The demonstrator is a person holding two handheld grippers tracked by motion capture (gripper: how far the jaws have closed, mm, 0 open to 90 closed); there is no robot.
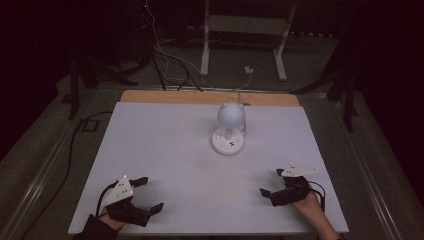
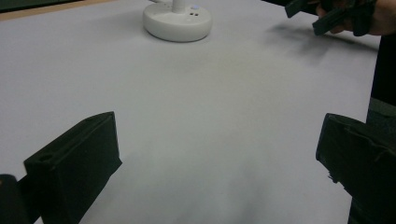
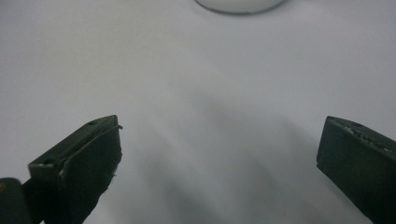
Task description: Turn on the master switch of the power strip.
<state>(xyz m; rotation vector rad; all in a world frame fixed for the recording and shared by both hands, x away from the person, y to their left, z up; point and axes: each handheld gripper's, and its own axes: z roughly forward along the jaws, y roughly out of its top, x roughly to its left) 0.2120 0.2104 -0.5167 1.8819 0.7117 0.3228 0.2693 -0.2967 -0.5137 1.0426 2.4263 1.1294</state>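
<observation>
- A white lamp (image 1: 229, 127) stands on the white surface (image 1: 165, 165), toward the far edge and a little right of the middle.
- The lamp has a round flat base (image 1: 227, 142), a short stem and a round head (image 1: 231, 115) with two small ear-like points on top; the head sits upright over the base.
- A thin white cord (image 1: 239, 96) goes from the lamp toward the far edge of the surface, where a strip of bare wood (image 1: 210, 97) shows beyond the white cover.
- The left gripper (image 1: 145, 194) is near the near-left corner of the surface, held by the person's left hand (image 1: 111, 219). Its fingers are released, spread wide with nothing between them.
- In the left gripper view the two black fingers (image 2: 74, 163) stand far apart over bare white surface, and the lamp base (image 2: 177, 21) is seen ahead at the top, well apart from them.
- The right gripper (image 1: 270, 182) is near the near-right corner, held by the person's right hand (image 1: 309, 204). Its fingers are also released and hold nothing.
- In the right gripper view the fingers (image 3: 81, 161) are wide apart above the surface, and only the lower rim of the lamp base (image 3: 239, 5) appears at the top edge.
- The right gripper (image 2: 310, 16) can also be seen at the top right corner of the left gripper view.
- Both grippers are well apart from the lamp and from each other; the lamp is between them but farther back.
- Behind the surface, on the dark floor, there are cables (image 1: 167, 62) and the white legs of a stand (image 1: 245, 42).
</observation>
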